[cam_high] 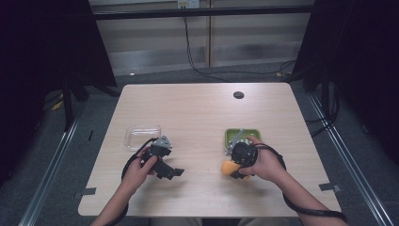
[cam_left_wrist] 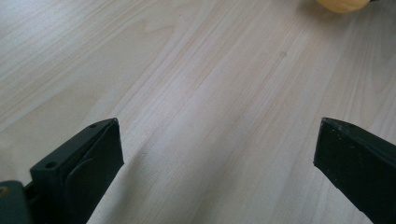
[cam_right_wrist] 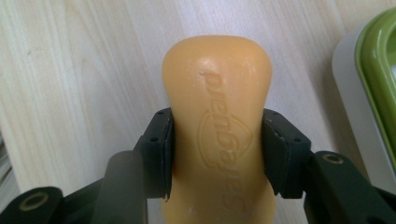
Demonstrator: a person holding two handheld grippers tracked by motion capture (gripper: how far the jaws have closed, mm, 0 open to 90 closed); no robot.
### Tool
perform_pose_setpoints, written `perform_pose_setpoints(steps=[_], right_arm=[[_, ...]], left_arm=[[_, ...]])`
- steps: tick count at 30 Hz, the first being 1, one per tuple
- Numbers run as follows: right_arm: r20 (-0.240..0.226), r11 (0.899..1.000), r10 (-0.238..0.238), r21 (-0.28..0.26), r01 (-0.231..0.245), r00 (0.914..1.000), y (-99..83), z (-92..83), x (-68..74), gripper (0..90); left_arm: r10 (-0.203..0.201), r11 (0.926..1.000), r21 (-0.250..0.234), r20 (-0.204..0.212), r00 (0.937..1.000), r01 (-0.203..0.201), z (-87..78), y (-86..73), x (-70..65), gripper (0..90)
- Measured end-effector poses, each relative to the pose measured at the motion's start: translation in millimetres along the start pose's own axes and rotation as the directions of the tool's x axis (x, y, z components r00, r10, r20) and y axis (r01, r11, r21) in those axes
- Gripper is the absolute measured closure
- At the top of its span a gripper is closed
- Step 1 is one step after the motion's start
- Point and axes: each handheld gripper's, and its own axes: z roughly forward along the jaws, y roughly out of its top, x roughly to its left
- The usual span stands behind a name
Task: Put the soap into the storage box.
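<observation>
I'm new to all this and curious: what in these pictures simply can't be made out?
- Orange soap bar: its near end is cut off by the bottom edge of the right gripper view; in the high view the right hand covers most of it.
- Green soap dish: its inside is partly hidden by the right gripper.
- Clear plastic lid: too small for detail.

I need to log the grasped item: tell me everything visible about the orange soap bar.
The orange soap bar is a waxy, rounded, waisted block with an embossed logo on its top face. The right gripper clamps its narrow middle, both pads pressing its sides. It sits over the wooden table, just beside the green dish.
</observation>
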Motion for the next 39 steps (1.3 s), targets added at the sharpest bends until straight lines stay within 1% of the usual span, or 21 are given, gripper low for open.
perform_pose_setpoints(steps=[1, 2, 4, 5, 7, 8, 9, 12, 13, 14, 17, 19, 20, 21, 22, 24, 25, 27, 28, 30, 39], right_arm=[[0.01, 1.0, 0.004, 0.009, -0.004, 0.9999, -1.0, -2.7, -0.1, 49.6], [0.01, 1.0, 0.004, 0.009, -0.004, 0.9999, -1.0, -2.7, -0.1, 49.6], [0.012, 1.0, 0.001, 0.001, -0.001, 0.9999, -1.7, -5.3, -0.6, 49.6], [0.001, 1.0, -0.004, -0.001, 0.004, 1.0, -1.9, -6.5, -2.0, 49.6], [0.011, 1.0, 0.005, -0.017, -0.004, 0.9999, -2.4, -8.4, -1.9, 49.6], [0.01, 1.0, -0.005, -0.015, 0.006, 0.9999, -2.7, -9.9, -3.6, 49.6], [0.012, 1.0, 0.003, -0.026, -0.003, 0.9999, -2.8, -12.2, -3.9, 49.6], [0.018, 0.999, 0.002, -0.04, -0.002, 0.9998, -2.9, -14.4, -4.7, 49.6], [0.011, 0.999, 0.006, -0.046, -0.005, 0.9999, -3.0, -15.3, -5.1, 49.6], [0.011, 0.999, 0.012, -0.049, -0.012, 0.9999, -3.0, -16.8, -5.7, 49.6], [0.02, 0.998, 0.008, -0.062, -0.007, 0.9998, -2.9, -20.9, -8.0, 49.6], [0.017, 0.998, 0.02, -0.066, -0.019, 0.9997, -2.9, -23.2, -8.5, 49.6], [0.02, 0.997, 0.014, -0.076, -0.013, 0.9997, -2.8, -24.1, -9.0, 49.6], [0.017, 0.998, 0.002, -0.067, -0.001, 0.9999, -2.7, -25.3, -9.7, 49.6], [0.014, 0.998, 0.012, -0.067, -0.011, 0.9998, -2.3, -25.9, -9.5, 49.6], [0.012, 0.997, 0.003, -0.072, -0.002, 0.9999, -2.4, -27.5, -11.0, 49.6], [0.011, 0.997, 0.017, -0.075, -0.016, 0.9998, -2.6, -28.2, -11.0, 49.6], [0.002, 0.997, 0.016, -0.079, -0.015, 0.9999, -3.2, -29.6, -12.8, 49.7], [0.003, 0.996, 0.006, -0.094, -0.005, 1.0, -3.6, -31.3, -14.8, 49.6], [0.011, 0.995, 0.002, -0.101, -0.001, 0.9999, -3.7, -33.2, -15.5, 49.6], [0.022, 0.994, -0.002, -0.109, 0.004, 0.9998, -4.0, -41.1, -21.1, 49.6]], left_arm=[[0.004, 1.0, 0.0, -0.001, 1.0, -0.004, 0.1, 0.0, 0.1, 1.0], [-0.005, 1.0, -0.003, 0.0, 1.0, 0.005, 0.6, -0.1, -0.4, 1.0], [-0.003, 1.0, 0.004, -0.002, 1.0, 0.003, 0.5, -0.2, -0.1, 1.0], [-0.004, 1.0, 0.001, -0.001, 1.0, 0.004, 0.7, -0.3, -0.1, 1.0], [-0.003, 1.0, -0.001, -0.001, 1.0, 0.003, 0.7, -0.2, 0.0, 1.0], [-0.002, 1.0, -0.001, -0.002, 1.0, 0.002, 0.6, -0.2, -0.1, 1.0], [-0.002, 1.0, -0.001, -0.001, 1.0, 0.002, 0.5, -0.2, -0.1, 1.0], [0.001, 1.0, 0.001, -0.001, 1.0, -0.001, 0.4, -0.2, -0.2, 1.0], [0.0, 1.0, 0.002, 0.0, 1.0, 0.0, 0.1, -0.2, -0.3, 1.0], [0.001, 1.0, 0.001, -0.002, 1.0, -0.001, 0.1, -0.1, -0.3, 1.0], [0.01, 0.9999, 0.007, -0.005, 0.9999, -0.01, -0.8, 0.1, 0.0, 1.0], [0.006, 1.0, 0.003, -0.002, 1.0, -0.006, -0.8, -0.1, 0.1, 1.0], [0.003, 1.0, 0.002, 0.001, 1.0, -0.003, -0.8, -0.2, 0.3, 1.0], [0.0, 1.0, 0.004, 0.0, 1.0, 0.0, -0.7, -0.2, 0.4, 1.0], [-0.007, 1.0, 0.002, 0.0, 1.0, 0.007, -0.3, -0.3, 0.0, 1.0], [-0.004, 1.0, -0.001, 0.0, 1.0, 0.004, -0.4, -0.3, 0.0, 1.0], [-0.002, 1.0, -0.001, 0.001, 1.0, 0.002, -0.7, -0.1, 0.0, 1.0], [0.0, 1.0, 0.0, -0.005, 1.0, 0.0, -1.1, 0.1, -0.1, 1.0], [0.0, 1.0, 0.001, -0.001, 1.0, 0.0, -1.0, 0.0, 0.0, 1.0], [-0.004, 1.0, 0.001, 0.0, 1.0, 0.004, -0.5, -0.3, 0.0, 1.0], [0.0, 1.0, -0.002, -0.001, 1.0, 0.0, 0.6, -0.2, -0.4, 1.0]])
